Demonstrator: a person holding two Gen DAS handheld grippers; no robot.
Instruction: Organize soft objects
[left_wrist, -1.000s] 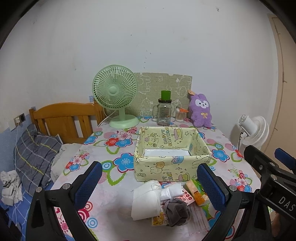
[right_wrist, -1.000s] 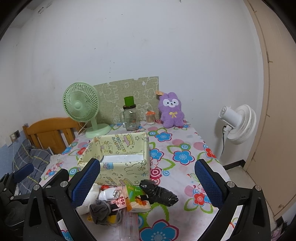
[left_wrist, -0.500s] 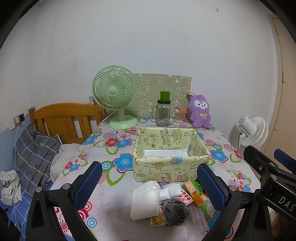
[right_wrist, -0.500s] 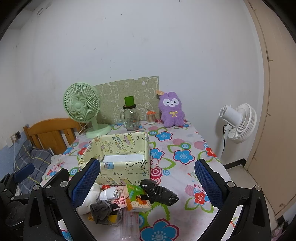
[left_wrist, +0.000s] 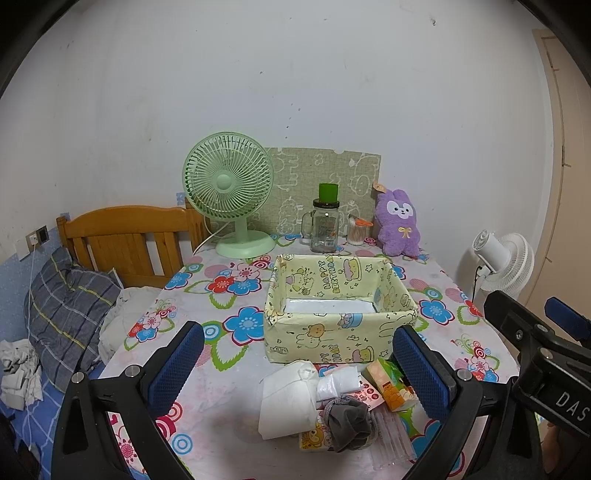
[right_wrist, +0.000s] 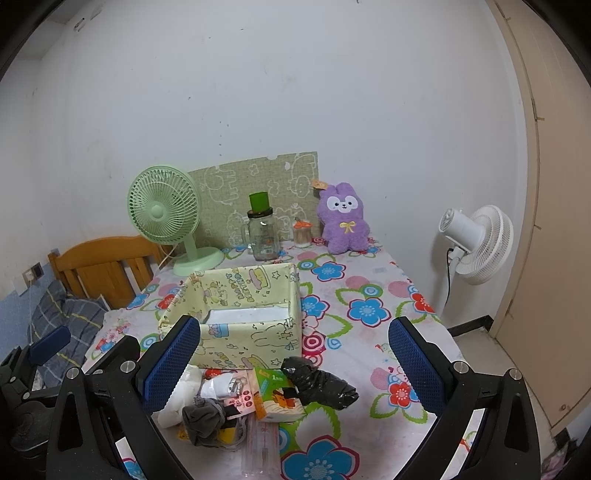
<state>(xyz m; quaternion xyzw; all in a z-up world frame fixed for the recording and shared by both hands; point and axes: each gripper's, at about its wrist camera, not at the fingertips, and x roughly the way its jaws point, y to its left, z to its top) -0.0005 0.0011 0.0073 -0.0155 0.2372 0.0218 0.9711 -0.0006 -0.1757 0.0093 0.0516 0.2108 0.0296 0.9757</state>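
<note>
Left gripper (left_wrist: 295, 363): jaws spread wide, nothing held, hovering above the near table edge. Right gripper (right_wrist: 293, 363): likewise wide open and empty, just beside the left one, on its right.

Between and just below the left fingers lies the pile of soft objects: a folded white cloth (left_wrist: 286, 400) nearest the left finger, a grey sock (left_wrist: 347, 419) in front of it, a small white plastic-wrapped roll (left_wrist: 338, 380) behind. Toward the right finger sits an orange-green tissue pack (left_wrist: 391, 384). In the right view a crumpled black bag (right_wrist: 319, 382) lies between the fingers, touching that pack.

Just beyond the pile stands the yellow cartoon-print box (left_wrist: 338, 319), open-topped. Farther back: green fan (left_wrist: 229, 192), glass jar (left_wrist: 325, 225), purple plush rabbit (left_wrist: 397, 223).
</note>
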